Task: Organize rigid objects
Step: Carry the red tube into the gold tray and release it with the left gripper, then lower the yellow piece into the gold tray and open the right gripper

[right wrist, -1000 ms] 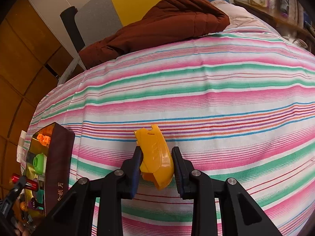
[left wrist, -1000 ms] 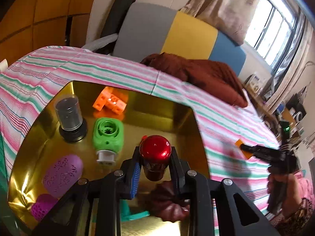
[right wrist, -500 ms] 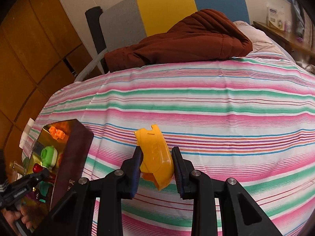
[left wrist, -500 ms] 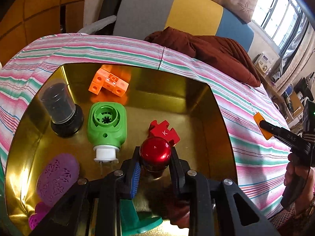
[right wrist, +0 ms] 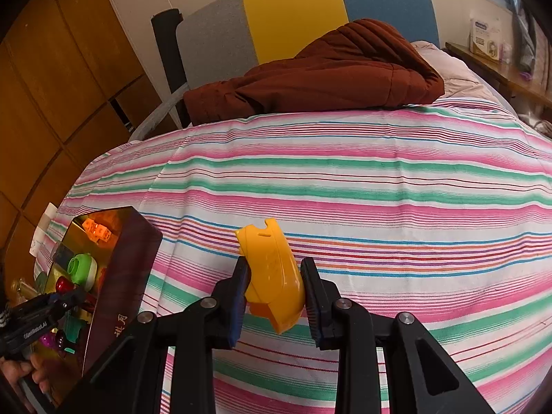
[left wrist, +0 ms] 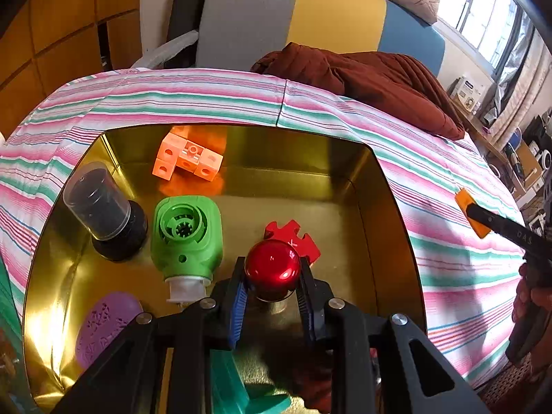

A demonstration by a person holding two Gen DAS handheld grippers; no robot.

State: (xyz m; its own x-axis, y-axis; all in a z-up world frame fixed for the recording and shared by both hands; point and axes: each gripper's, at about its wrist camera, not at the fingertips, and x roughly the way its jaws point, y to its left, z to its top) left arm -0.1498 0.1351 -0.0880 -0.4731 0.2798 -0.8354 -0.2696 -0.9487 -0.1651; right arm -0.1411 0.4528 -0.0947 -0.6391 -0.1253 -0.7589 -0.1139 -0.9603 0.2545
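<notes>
My left gripper (left wrist: pixel 272 288) is shut on a shiny red knob (left wrist: pixel 272 269) and holds it low inside the gold tin box (left wrist: pixel 390 241). In the box lie an orange block cluster (left wrist: pixel 188 158), a green plastic housing (left wrist: pixel 186 238), a black capped cylinder (left wrist: pixel 103 207), a red puzzle piece (left wrist: pixel 303 239), a purple oval (left wrist: pixel 103 324) and a teal piece (left wrist: pixel 238 390). My right gripper (right wrist: pixel 274 293) is shut on a curved yellow plastic shell (right wrist: pixel 270 269) above the striped bedspread (right wrist: pixel 379 207). The box (right wrist: pixel 120 276) sits to its left.
A brown jacket (left wrist: pixel 372 76) lies at the head of the bed against a grey, yellow and blue headboard (left wrist: pixel 310 20). Wooden cabinets (right wrist: pixel 45 86) stand on the left. Cluttered shelves (left wrist: pixel 517 138) are on the right beyond the bed.
My left gripper has carried the red knob forward and lower into the box, revealing the red puzzle piece. The right gripper has tilted and risen a little, still holding the yellow shell.
</notes>
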